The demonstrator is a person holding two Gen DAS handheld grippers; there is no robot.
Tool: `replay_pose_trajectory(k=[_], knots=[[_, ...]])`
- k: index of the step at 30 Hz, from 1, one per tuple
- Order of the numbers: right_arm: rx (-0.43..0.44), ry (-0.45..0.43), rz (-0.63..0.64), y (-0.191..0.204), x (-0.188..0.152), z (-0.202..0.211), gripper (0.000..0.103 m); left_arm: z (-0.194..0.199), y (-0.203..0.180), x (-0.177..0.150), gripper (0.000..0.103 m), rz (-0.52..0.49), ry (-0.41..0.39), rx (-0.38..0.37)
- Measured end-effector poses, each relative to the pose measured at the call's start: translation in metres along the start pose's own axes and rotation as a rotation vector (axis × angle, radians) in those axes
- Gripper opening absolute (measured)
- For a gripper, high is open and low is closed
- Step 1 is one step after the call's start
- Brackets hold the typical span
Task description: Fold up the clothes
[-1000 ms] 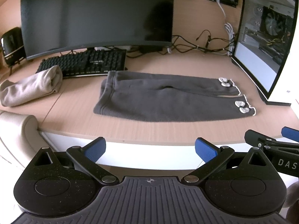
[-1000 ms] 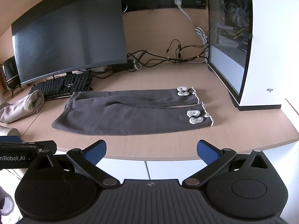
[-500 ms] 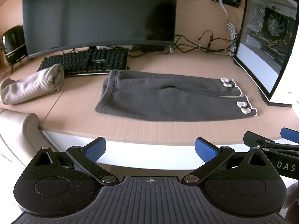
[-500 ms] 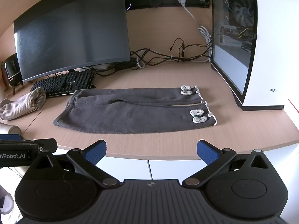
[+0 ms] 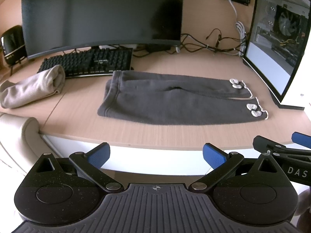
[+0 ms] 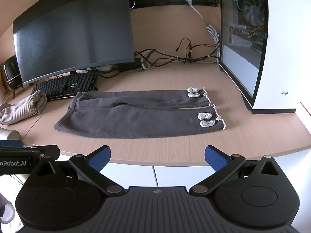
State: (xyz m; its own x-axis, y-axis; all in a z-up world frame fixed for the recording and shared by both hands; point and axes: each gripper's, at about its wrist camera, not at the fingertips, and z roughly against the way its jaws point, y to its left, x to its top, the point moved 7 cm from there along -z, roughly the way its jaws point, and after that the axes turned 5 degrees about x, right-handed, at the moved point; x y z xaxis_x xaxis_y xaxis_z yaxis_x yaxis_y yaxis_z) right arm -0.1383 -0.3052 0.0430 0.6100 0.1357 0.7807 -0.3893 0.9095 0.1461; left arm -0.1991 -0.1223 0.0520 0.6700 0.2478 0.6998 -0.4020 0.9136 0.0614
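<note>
Dark grey trousers [image 5: 175, 99] [image 6: 136, 114] lie flat on the wooden desk, waistband to the left, both legs side by side pointing right, with pale bows at the cuffs [image 6: 206, 119]. My left gripper [image 5: 155, 155] hangs open in front of the desk edge, short of the waistband side, nothing between its blue pads. My right gripper [image 6: 157, 155] is open too, level with the desk's front edge, facing the legs. Each gripper shows at the edge of the other's view.
A rolled beige garment [image 5: 33, 86] [image 6: 21, 106] lies at the left. Behind the trousers stand a keyboard [image 5: 89, 62], a curved monitor [image 5: 101, 13], tangled cables [image 6: 175, 58] and a white PC case [image 6: 272, 48] at the right. A chair arm [image 5: 17, 134] sits lower left.
Both grippers have moved forward a little toward the desk, so the trousers appear larger and nearer. The trousers have not moved; both grippers remain open.
</note>
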Motion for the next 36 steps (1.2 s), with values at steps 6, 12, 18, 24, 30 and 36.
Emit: replay_pose_trajectory(k=[6, 12, 18, 24, 30, 36], knots=[[0.003, 0.006, 0.000, 0.001, 0.000, -0.002, 0.103, -0.002, 0.001, 0.000, 0.103, 0.000, 0.007, 0.000], [0.005, 0.015, -0.003, -0.001, 0.000, -0.005, 0.103, -0.006, 0.000, 0.000, 0.103, 0.002, 0.017, -0.001], [-0.001, 0.044, -0.010, -0.007, -0.002, -0.014, 0.103, -0.016, -0.002, -0.001, 0.103, 0.002, 0.043, -0.009], [-0.011, 0.053, -0.017, -0.011, 0.001, -0.021, 0.103, -0.026, -0.004, 0.004, 0.103, -0.003, 0.058, -0.014], [-0.020, 0.069, -0.033, -0.015, 0.006, -0.034, 0.103, -0.045, -0.005, 0.012, 0.103, -0.009, 0.090, -0.024], [-0.026, 0.101, -0.061, -0.017, 0.014, -0.060, 0.103, -0.072, -0.003, 0.024, 0.103, -0.023, 0.132, -0.033]])
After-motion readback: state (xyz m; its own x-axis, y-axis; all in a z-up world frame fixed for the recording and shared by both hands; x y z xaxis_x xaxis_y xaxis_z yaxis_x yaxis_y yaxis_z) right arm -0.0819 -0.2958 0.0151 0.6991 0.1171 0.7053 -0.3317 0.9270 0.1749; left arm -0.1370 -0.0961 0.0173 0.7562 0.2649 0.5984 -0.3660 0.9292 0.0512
